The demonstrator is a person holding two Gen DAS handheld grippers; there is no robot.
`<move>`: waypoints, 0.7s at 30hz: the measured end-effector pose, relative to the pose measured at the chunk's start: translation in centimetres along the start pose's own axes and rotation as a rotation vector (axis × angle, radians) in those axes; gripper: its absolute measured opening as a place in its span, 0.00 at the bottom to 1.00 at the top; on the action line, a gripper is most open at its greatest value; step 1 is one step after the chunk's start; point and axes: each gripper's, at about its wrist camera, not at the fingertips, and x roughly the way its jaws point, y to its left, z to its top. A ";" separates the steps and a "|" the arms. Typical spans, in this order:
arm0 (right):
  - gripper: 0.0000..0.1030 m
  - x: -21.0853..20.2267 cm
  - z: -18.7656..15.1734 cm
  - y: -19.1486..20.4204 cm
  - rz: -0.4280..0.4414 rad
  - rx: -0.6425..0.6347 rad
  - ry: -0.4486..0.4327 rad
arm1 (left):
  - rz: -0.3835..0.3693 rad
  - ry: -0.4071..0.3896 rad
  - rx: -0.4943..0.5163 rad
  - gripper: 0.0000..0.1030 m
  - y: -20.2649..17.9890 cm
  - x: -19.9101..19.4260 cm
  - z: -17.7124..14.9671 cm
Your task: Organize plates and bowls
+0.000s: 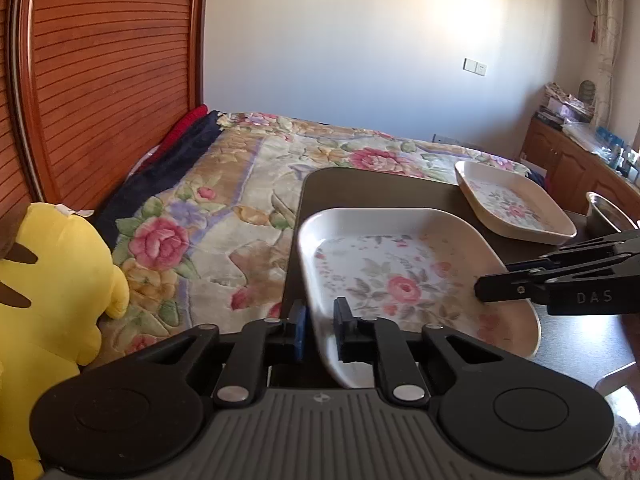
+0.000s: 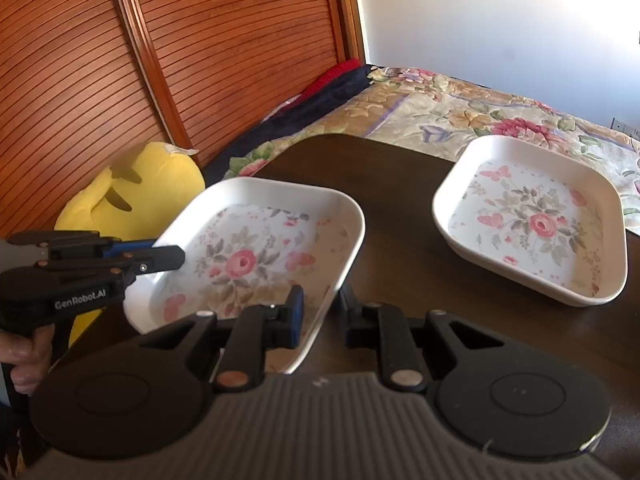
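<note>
Left gripper [image 1: 320, 330] and right gripper [image 2: 320, 312]: each clamped on opposite rims of white square floral-patterned dish [image 2: 256, 256]; matching dish [image 2: 532, 220] beyond the right gripper.

"DAS" on right gripper [image 1: 486, 292] body; "GenRobot.AI" on left gripper [image 2: 176, 254] body.
</note>
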 end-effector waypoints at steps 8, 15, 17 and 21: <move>0.14 -0.6 0.0 -0.3 0.000 0.008 -0.006 | 0.009 -0.003 -0.010 0.14 -0.3 -0.9 0.1; 0.14 -2.1 0.1 -0.1 -0.002 -0.001 -0.036 | 0.008 -0.022 -0.006 0.14 -0.8 -2.4 0.2; 0.14 -2.7 0.0 -0.1 -0.003 -0.003 -0.045 | 0.007 -0.030 -0.002 0.14 -1.0 -2.9 0.2; 0.14 -3.9 -0.4 -0.1 -0.005 -0.004 -0.060 | 0.004 -0.043 0.007 0.14 -1.8 -4.0 0.2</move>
